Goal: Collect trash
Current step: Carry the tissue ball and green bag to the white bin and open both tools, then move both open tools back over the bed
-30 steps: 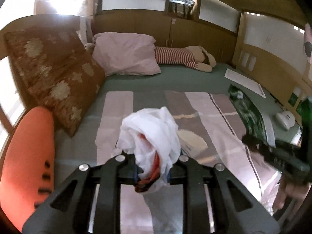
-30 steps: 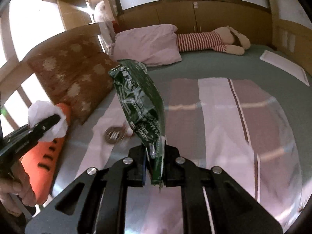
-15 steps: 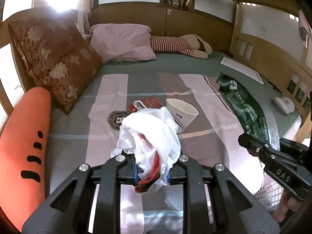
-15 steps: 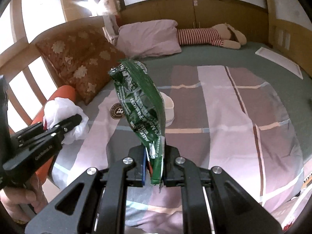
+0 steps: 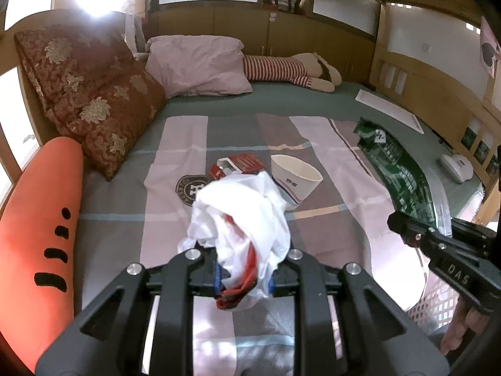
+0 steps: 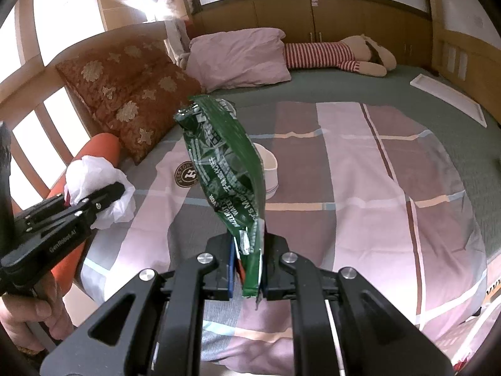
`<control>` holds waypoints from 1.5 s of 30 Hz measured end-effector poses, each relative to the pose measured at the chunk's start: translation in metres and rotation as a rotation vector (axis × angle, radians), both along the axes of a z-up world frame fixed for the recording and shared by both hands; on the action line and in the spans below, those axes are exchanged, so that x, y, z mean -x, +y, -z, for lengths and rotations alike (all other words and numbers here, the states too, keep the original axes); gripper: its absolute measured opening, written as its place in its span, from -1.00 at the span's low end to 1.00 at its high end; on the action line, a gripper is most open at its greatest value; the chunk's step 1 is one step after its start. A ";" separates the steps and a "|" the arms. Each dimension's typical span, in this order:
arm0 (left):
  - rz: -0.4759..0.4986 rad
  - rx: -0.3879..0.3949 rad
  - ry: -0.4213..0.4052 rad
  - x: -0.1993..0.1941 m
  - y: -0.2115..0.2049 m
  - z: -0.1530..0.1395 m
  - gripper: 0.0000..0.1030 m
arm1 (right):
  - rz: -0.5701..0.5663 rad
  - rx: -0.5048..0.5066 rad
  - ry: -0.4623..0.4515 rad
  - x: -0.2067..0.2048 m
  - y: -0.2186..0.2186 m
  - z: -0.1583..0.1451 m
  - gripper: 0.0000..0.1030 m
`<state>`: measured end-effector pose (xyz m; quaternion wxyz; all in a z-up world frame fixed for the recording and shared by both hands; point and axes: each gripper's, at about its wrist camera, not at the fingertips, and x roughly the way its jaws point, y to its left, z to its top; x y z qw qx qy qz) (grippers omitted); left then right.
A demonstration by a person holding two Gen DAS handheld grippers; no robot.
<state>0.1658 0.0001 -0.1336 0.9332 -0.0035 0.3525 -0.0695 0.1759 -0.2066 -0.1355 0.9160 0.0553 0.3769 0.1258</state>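
My left gripper (image 5: 242, 277) is shut on a crumpled white plastic bag (image 5: 241, 219) with red and blue print, held above the near edge of the bed. My right gripper (image 6: 249, 277) is shut on the bottom edge of a green foil snack bag (image 6: 227, 169) that stands upright. The snack bag also shows at the right of the left wrist view (image 5: 397, 172). The plastic bag also shows at the left of the right wrist view (image 6: 97, 185). On the bedspread lie a white paper bowl (image 5: 294, 180) and a red and white carton (image 5: 238, 164).
The striped bedspread (image 6: 360, 188) covers the bed. Brown patterned cushions (image 5: 90, 94), a pink pillow (image 5: 200, 65) and a striped plush toy (image 5: 291, 72) lie at the far end. An orange carrot-shaped cushion (image 5: 34, 219) lies at the left. A white mesh basket (image 5: 435, 300) shows at lower right.
Both grippers have drawn back from the bed, each keeping its hold. The bowl and the carton have come into the left wrist view.
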 end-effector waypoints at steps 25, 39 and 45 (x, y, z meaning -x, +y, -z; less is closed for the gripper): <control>0.940 0.115 0.221 0.122 -0.320 -0.024 -0.12 | 0.742 0.033 0.093 0.285 -0.331 0.019 0.20; 0.640 0.078 0.106 0.076 -0.238 -0.036 0.95 | 0.537 0.018 -0.068 0.234 -0.249 -0.025 0.47; 0.302 -0.086 0.033 0.029 -0.091 -0.028 0.95 | 0.254 0.013 -0.042 0.156 -0.149 -0.017 0.46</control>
